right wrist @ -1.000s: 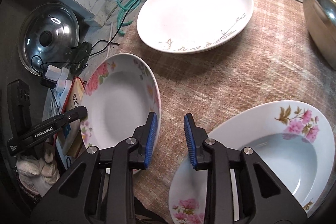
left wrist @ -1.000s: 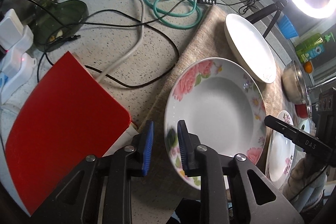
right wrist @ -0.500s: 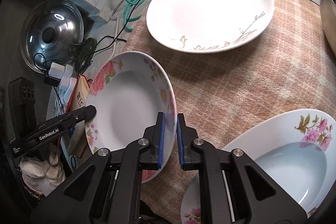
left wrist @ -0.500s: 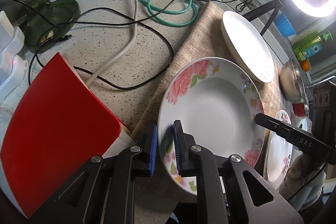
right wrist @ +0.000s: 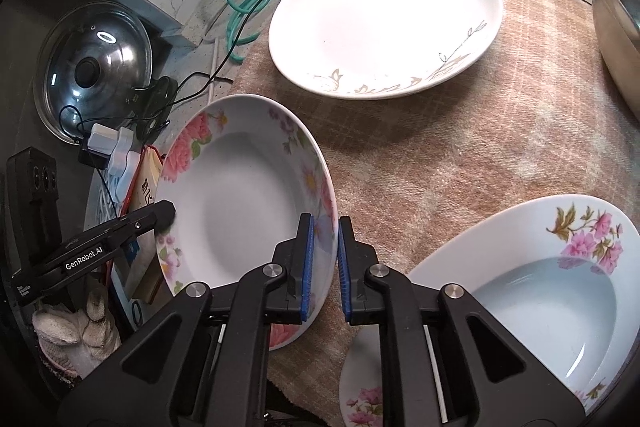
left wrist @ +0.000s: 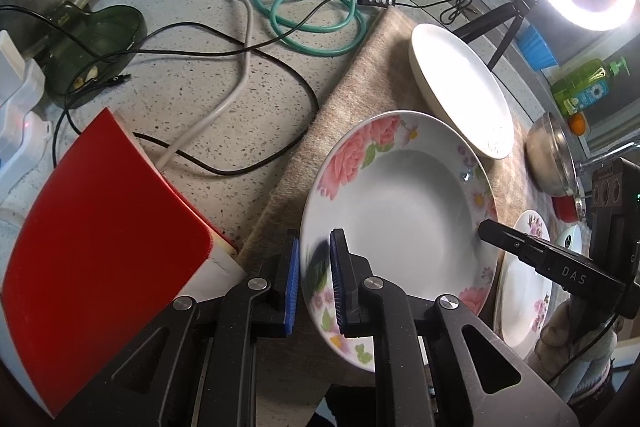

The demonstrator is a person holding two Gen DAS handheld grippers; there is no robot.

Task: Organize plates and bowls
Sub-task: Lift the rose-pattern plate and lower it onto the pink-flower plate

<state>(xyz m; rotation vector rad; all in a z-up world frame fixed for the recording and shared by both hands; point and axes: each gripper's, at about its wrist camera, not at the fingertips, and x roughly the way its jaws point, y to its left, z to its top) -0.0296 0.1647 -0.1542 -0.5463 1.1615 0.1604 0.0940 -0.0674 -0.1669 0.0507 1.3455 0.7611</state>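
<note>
In the left wrist view, three plates are seen on the mat (left wrist: 352, 95), and the rose plate (left wrist: 400, 203) is clamped at its near rim by the left hand-held gripper (left wrist: 314, 287). In the right wrist view, three plates and one steel bowl (right wrist: 616, 27) are counted; the same plate's opposite rim is pinched by the right hand-held gripper (right wrist: 323, 267).

Black gripper (left wrist: 314, 285), blue pads (left wrist: 291, 287), silver screws.
</note>
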